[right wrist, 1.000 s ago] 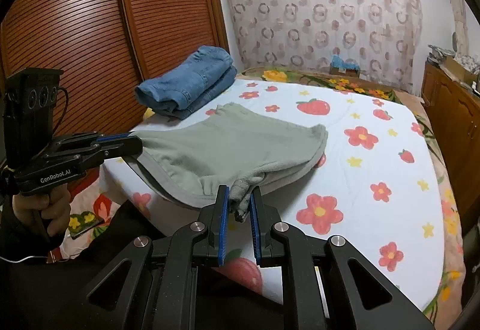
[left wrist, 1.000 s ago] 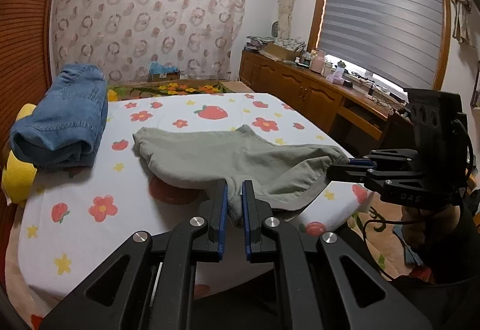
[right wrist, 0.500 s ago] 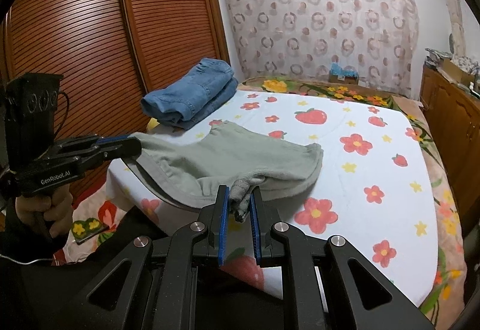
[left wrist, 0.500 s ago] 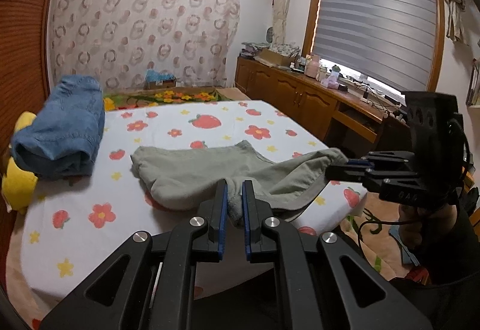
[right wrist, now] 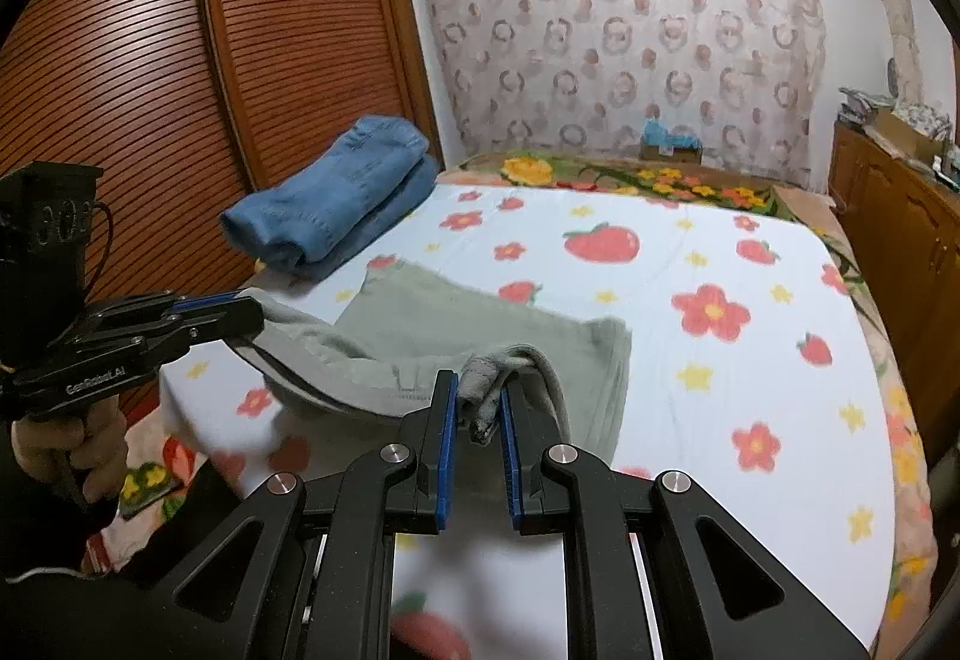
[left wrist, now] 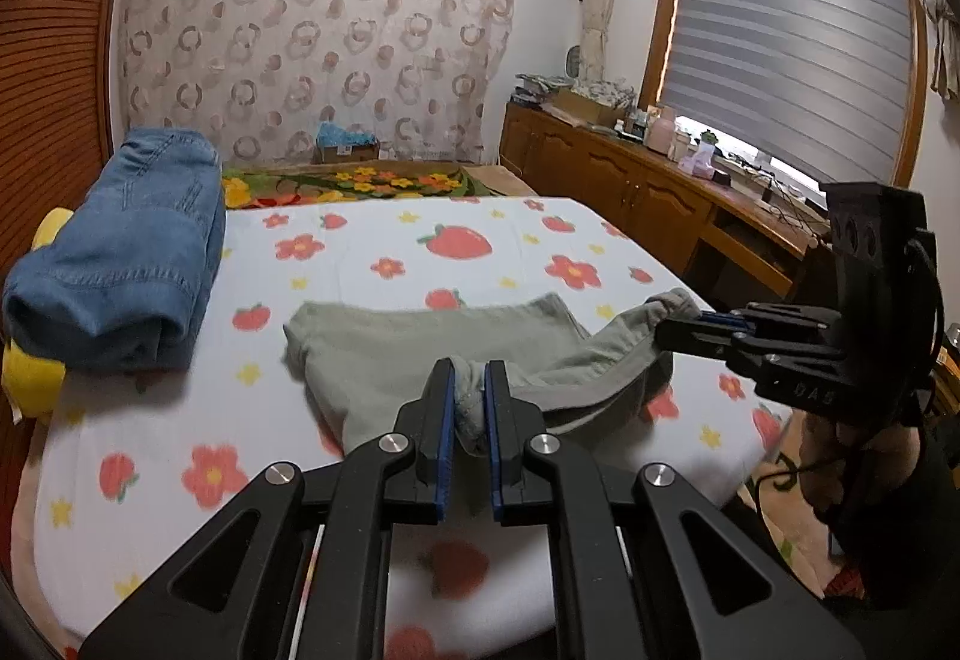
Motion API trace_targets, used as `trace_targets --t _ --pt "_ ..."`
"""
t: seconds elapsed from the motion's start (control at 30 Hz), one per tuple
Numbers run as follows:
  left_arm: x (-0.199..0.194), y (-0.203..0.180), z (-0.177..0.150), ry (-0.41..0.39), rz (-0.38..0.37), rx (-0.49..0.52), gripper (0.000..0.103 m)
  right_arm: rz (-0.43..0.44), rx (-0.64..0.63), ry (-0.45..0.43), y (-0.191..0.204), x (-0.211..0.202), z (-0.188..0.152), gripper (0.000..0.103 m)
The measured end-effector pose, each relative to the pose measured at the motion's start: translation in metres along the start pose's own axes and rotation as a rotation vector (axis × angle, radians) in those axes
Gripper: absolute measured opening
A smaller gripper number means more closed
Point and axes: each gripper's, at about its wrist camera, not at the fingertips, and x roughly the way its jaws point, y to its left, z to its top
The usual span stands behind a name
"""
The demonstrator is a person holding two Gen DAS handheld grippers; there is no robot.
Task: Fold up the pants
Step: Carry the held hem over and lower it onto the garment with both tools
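So both claws are clamped onto the same grey-green pants (left wrist: 420,354), one at each end of the bunched waistband edge. The left gripper (left wrist: 468,402) has a wad of fabric pinched tight between its blue pads, and the right gripper (right wrist: 480,408) is doing the same on its end. The rest of the pants lies on the bed sheet (left wrist: 372,240) near the front edge, with the held edge lifted a bit off it. The left wrist view is the only one showing the window blind (left wrist: 792,54) and the wooden cabinet (left wrist: 630,186) with clutter on top, plus the right gripper coming in from the side with a hand under it. The right wrist view gives you the slatted wardrobe door (right wrist: 150,78) instead, and the left gripper (right wrist: 240,315) with fingers (right wrist: 78,450) wrapped round its handle. Folded jeans (left wrist: 126,246) sit at the far left of the bed in both views, well apart from the pants. Compared with a second ago, the pants cover less of the sheet: the far edge has been dragged closer to the front, so more strawberries and flowers show behind it. Both grips look unchanged.
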Motion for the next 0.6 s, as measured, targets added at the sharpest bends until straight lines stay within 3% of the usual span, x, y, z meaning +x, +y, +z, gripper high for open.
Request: trace_targets --t 0.23,0.6 --pt "0.016 0.011 0.016 -0.009 0.024 -0.007 0.01 -0.017 0.004 0.005 -0.011 0.031 0.012 0.013" --pt "0.04 0.023 0.002 0.063 0.058 -0.029 0.01 -0.026 -0.012 0.076 -0.013 0.07 0.019 0.013"
